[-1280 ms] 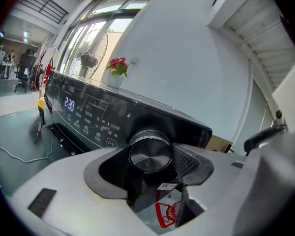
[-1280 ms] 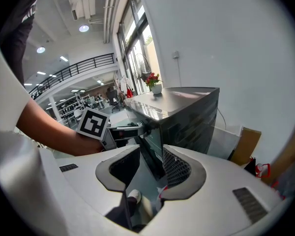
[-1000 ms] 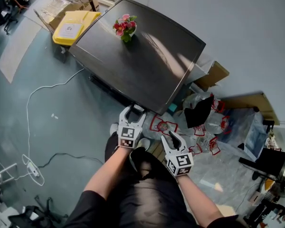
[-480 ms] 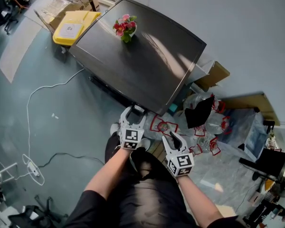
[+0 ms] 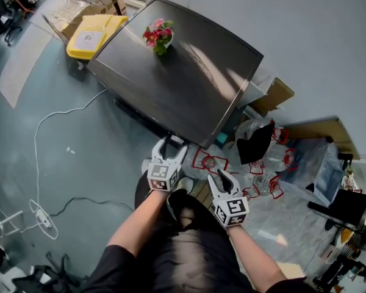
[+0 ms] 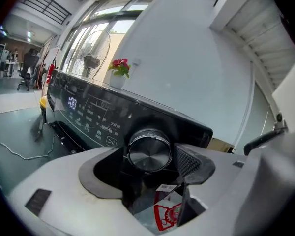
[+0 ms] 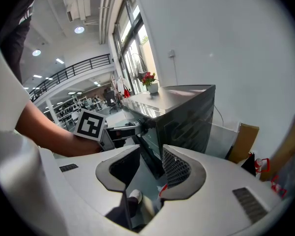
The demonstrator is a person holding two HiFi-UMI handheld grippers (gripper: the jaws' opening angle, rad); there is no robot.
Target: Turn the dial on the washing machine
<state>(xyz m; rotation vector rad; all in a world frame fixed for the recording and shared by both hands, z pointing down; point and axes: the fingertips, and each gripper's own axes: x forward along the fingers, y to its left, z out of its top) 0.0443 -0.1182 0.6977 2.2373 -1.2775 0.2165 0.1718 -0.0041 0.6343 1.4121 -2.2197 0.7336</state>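
1. The left gripper (image 5: 168, 146) stands released, with its jaws spread wide, and they have just been opening further.
2. The dial (image 6: 149, 150), a round metal knob, sits between those jaws. The left pad is clear of it. The ribbed right pad (image 6: 188, 160) lies just beside its rim, and I cannot tell whether it touches.
3. The dial sits at the right end of the dark control panel (image 6: 91, 113) on the front of the washing machine (image 5: 189, 78). A lit display (image 6: 72, 103) is near the panel's other end.
4. The right gripper (image 5: 222, 177) is held just beside the left one, off the machine's corner. Its jaws are apart with nothing between them.
5. A small pot of pink and red flowers (image 5: 160, 36) stands on the machine's top.
6. A white cable (image 5: 52, 116) trails over the floor to the left. Clear bags with red print (image 5: 263, 163) lie to the right of the machine.
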